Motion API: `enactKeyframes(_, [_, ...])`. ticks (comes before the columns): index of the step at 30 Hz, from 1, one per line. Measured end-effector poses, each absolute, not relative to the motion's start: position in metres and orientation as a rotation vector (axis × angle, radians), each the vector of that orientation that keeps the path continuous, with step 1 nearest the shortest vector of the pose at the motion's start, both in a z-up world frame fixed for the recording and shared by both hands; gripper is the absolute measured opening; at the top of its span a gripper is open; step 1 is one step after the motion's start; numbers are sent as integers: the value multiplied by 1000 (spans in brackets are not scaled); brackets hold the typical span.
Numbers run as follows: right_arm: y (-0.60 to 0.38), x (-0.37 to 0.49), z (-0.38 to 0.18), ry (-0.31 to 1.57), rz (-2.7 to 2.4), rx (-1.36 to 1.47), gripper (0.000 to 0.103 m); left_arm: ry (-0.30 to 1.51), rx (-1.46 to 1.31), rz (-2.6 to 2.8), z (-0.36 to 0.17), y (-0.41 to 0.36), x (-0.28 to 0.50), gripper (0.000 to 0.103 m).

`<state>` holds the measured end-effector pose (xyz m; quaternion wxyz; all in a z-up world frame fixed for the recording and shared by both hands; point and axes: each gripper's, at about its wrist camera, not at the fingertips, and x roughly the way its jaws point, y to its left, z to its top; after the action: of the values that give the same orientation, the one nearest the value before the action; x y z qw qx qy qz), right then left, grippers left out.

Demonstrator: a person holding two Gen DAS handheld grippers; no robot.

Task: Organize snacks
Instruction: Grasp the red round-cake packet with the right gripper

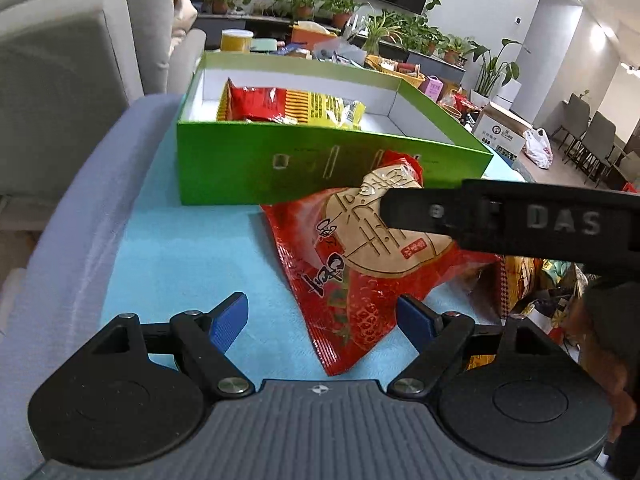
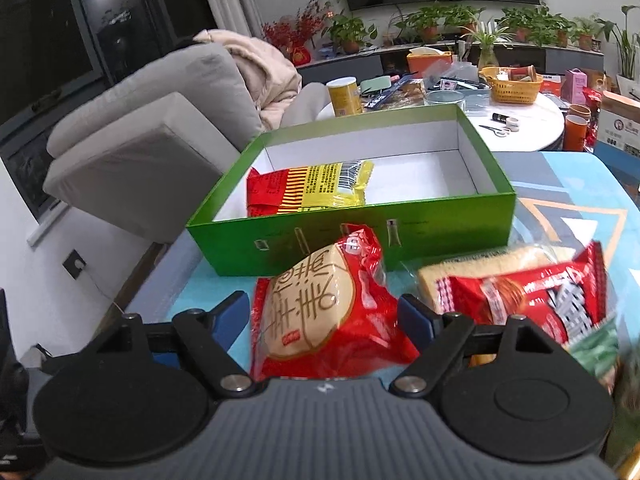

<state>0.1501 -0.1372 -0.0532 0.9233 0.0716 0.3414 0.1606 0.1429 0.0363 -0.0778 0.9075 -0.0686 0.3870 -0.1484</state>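
Left tongs (image 1: 322,320) spread apart, empty, low over blue worktop (image 1: 180,256). Right tongs (image 2: 322,318) spread apart around red biscuit packet (image 2: 320,312) — not yet clamped. Packet likely light, crinkly, slippery, contents brittle; grip gently across middle. Beyond — green box (image 2: 360,224), yellow-red packet (image 2: 308,190) inside.

A light blue cloth (image 1: 180,248) covers the surface. On it rest a green box (image 2: 360,236), a red cake packet (image 2: 320,320) against the box's near wall, and a red snack packet (image 2: 528,300) beside that.
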Motion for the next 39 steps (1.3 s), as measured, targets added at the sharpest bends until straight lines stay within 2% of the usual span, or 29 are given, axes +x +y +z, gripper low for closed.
enactKeyframes(11, [-134, 164, -72, 765, 335, 142, 58, 776, -114, -341, -83, 27, 150, 85])
enactKeyframes(14, [-135, 162, -72, 770, 337, 148, 57, 772, -123, -349, -83, 27, 151, 85])
enactKeyframes(17, [-135, 161, -72, 789, 347, 173, 57, 779, -149, -382, -82, 29, 149, 79])
enactKeyframes(28, [-127, 136, -72, 896, 453, 267, 58, 826, -169, -370, -78, 59, 119, 80])
enactKeyframes(39, [-117, 126, -65, 852, 436, 166, 59, 837, -147, -319, -77, 67, 111, 82])
